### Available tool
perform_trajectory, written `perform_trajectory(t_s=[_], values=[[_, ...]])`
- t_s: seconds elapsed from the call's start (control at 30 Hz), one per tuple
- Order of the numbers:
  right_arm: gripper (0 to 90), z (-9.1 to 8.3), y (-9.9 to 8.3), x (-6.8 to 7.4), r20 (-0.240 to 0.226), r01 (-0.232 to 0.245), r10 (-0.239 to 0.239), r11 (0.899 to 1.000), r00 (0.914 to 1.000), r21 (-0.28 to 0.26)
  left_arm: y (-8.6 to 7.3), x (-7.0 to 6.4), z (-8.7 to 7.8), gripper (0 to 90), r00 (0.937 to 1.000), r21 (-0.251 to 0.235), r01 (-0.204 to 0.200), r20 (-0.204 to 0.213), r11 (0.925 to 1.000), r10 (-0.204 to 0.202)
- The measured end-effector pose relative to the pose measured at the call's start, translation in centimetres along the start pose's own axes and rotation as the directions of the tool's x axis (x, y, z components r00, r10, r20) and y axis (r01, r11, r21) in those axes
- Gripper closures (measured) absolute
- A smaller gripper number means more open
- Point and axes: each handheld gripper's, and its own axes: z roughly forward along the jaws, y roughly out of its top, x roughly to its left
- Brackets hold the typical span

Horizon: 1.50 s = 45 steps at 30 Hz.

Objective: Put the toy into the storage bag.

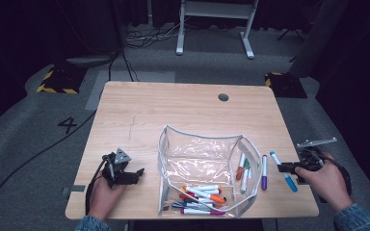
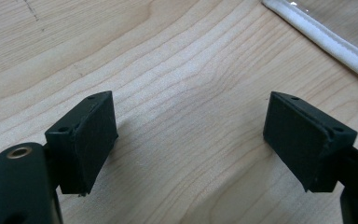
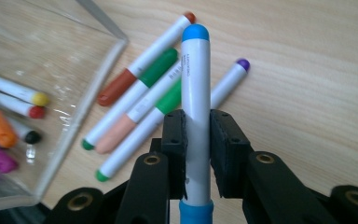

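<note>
A clear plastic pouch (image 1: 200, 136) with a white rim lies open on the wooden table (image 1: 139, 110), with several markers (image 1: 202, 195) at its near end. My right gripper (image 1: 285, 167) is shut on a white marker with blue ends (image 1: 274, 157) just right of the pouch. In the right gripper view the blue marker (image 3: 196, 70) stands up between the pads of the right gripper (image 3: 196, 116). A purple marker (image 1: 264, 172) and several green and orange ones (image 1: 243, 169) lie by the pouch's right wall (image 3: 81, 116). My left gripper (image 1: 137, 173) rests open left of the pouch, over bare wood (image 2: 191, 135).
The pouch's white rim (image 2: 326, 39) crosses the top right of the left gripper view. A round hole (image 1: 223, 97) sits near the table's far edge. Beyond the table are a white frame (image 1: 212, 9) and floor cables (image 1: 29, 159).
</note>
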Motion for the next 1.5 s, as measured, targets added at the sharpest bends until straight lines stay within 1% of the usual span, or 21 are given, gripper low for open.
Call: perform_trajectory(t_s=[0.07,0.13,0.37,0.57,0.67,0.77,0.8,0.83,0.9,0.97,1.0,1.1,1.17,1.2,1.3,1.33,1.43,1.5], values=[[76.8,-1.0,0.5,0.7,-0.019,0.026,-0.027,0.999,0.9995,-0.022,0.0,0.0,0.0,17.5,1.0,0.0,0.003,0.001,1.0,-0.003],[76.8,-1.9,1.0,1.3,-0.029,0.049,-0.05,0.998,0.9983,-0.039,0.0,0.0,0.0,17.5,1.0,0.0,0.001,0.0,1.0,-0.001],[76.8,-4.8,2.3,3.3,-0.055,0.104,-0.11,0.99,0.9924,-0.093,0.0,0.0,0.0,17.5,1.0,0.0,0.001,0.0,1.0,-0.001],[76.8,-6.6,3.3,5.3,-0.081,0.158,-0.168,0.98,0.9824,-0.121,0.0,0.0,0.0,17.5,1.0,0.0,0.001,0.0,1.0,-0.001],[76.8,-7.6,3.9,6.5,-0.09,0.191,-0.204,0.972,0.9747,-0.136,0.0,0.0,0.0,17.5,1.0,0.0,0.003,0.001,1.0,-0.003],[76.8,-8.6,4.6,7.8,-0.097,0.226,-0.242,0.963,0.9655,-0.145,0.0,0.0,0.0,17.5,1.0,-0.001,0.003,0.001,1.0,-0.003],[76.8,-8.9,4.9,8.4,-0.096,0.246,-0.261,0.958,0.9604,-0.148,0.0,0.0,0.0,17.5,1.0,0.0,0.001,0.0,1.0,-0.001],[76.8,-9.1,5.0,8.8,-0.097,0.255,-0.271,0.955,0.9576,-0.152,0.0,0.0,0.0,17.5,1.0,0.0,0.003,0.001,1.0,-0.003],[76.8,-9.5,5.4,9.6,-0.113,0.272,-0.291,0.949,0.9501,-0.158,0.0,0.0,0.0,17.5,1.0,0.0,0.001,0.0,1.0,-0.001],[76.8,-9.8,5.8,10.4,-0.116,0.296,-0.316,0.941,0.9417,-0.162,0.0,0.0,0.0,17.5,1.0,0.0,0.003,0.001,1.0,-0.003],[76.8,-9.9,6.0,10.9,-0.124,0.306,-0.327,0.939,0.9369,-0.159,0.0,0.0,0.0,17.5,1.0,0.0,0.003,0.001,1.0,-0.003],[76.8,-10.1,6.6,12.0,-0.141,0.325,-0.347,0.932,0.9272,-0.159,0.0,0.0,0.0,17.5,1.0,0.0,0.0,0.0,1.0,0.0],[76.8,-10.1,7.0,12.8,-0.15,0.346,-0.368,0.925,0.9175,-0.156,0.0,0.0,0.0,17.5,1.0,-0.001,0.004,0.0,1.0,-0.004],[76.8,-10.1,7.2,13.1,-0.151,0.354,-0.376,0.922,0.914,-0.155,0.0,0.0,0.0,17.5,1.0,0.0,0.001,-0.001,1.0,-0.001],[76.8,-10.3,7.7,14.4,-0.169,0.382,-0.405,0.911,0.8986,-0.154,0.0,0.0,0.0,17.5,1.0,-0.001,0.005,0.0,1.0,-0.005],[76.8,-10.4,8.0,14.9,-0.169,0.397,-0.42,0.905,0.8914,-0.156,0.0,0.0,0.0,17.5,1.0,0.0,0.003,0.0,1.0,-0.003],[76.8,-10.3,8.5,16.1,-0.184,0.425,-0.449,0.892,0.8743,-0.157,0.0,0.0,0.0,17.5,1.0,0.0,0.002,0.0,1.0,-0.002],[76.8,-9.9,8.9,17.0,-0.194,0.447,-0.469,0.882,0.8616,-0.148,0.0,0.0,0.0,17.5,1.0,0.002,0.001,0.0,1.0,-0.001]])
